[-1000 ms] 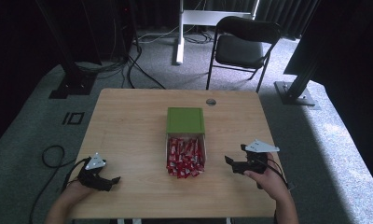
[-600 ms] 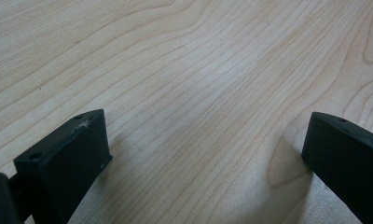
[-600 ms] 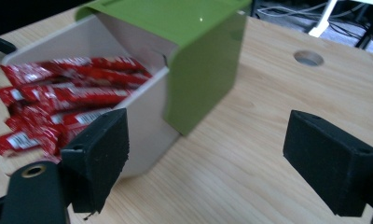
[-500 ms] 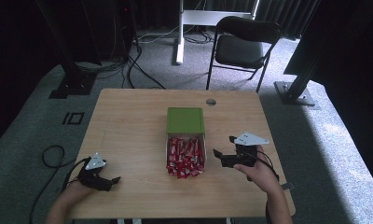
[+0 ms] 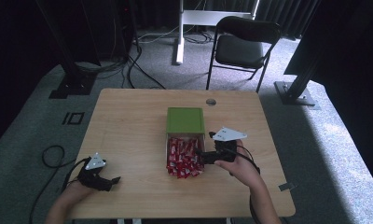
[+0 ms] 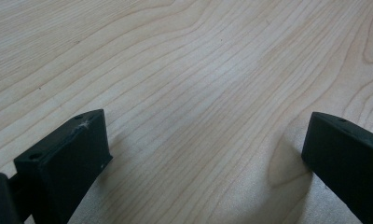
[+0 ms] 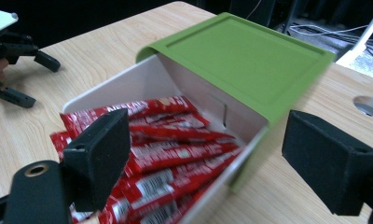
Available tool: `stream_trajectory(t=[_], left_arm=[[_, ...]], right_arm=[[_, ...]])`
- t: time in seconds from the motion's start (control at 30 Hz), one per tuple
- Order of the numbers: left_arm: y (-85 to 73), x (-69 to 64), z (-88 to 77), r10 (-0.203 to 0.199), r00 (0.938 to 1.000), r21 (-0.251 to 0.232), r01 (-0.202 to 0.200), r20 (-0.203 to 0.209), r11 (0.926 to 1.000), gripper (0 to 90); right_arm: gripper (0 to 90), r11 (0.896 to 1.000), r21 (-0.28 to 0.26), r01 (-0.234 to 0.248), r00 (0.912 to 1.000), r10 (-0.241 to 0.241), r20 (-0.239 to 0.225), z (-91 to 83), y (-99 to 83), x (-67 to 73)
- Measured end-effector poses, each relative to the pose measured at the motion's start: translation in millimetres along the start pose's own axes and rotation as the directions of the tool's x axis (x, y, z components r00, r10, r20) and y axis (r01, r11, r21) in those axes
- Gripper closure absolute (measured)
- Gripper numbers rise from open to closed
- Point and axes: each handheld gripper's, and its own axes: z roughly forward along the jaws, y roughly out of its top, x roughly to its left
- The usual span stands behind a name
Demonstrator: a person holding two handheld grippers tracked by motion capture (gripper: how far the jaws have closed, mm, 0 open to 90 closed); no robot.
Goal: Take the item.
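A box with a green lid stands mid-table, its white drawer pulled out toward me and full of red packets. My right gripper is open at the drawer's right side, fingertips at its rim. In the right gripper view its jaws stand wide apart, straddling the drawer's corner, with the red packets and the green lid just ahead. My left gripper rests open near the table's front left corner. Bare wood lies between its jaws. The left gripper also shows far off.
A round cable hole sits in the table behind the box. Beyond the far edge stand a black folding chair and stand bases on the carpet. A cable loops on the floor at the left.
My right gripper has moved left across the table, from well clear of the box to the drawer's right side. The left gripper has stayed put.
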Motion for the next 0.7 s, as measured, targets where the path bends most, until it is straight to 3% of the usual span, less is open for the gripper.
stream_trajectory(t=[0.43, 0.7], left_arm=[[0.0, -0.1, 0.0, -0.001, 1.0000, 0.000, 0.001, 0.000, 1.0000, 1.5], [0.0, 0.0, -0.1, 0.000, 1.0000, 0.001, 0.000, 0.000, 1.0000, 1.5]], right_arm=[[19.5, 0.999, 0.023, 0.025, 0.9961, -0.023, -0.085, 31.4, 10.7, 25.4], [21.8, 0.993, 0.078, 0.083, 0.9907, -0.074, -0.114, 45.8, 3.4, 37.9]])
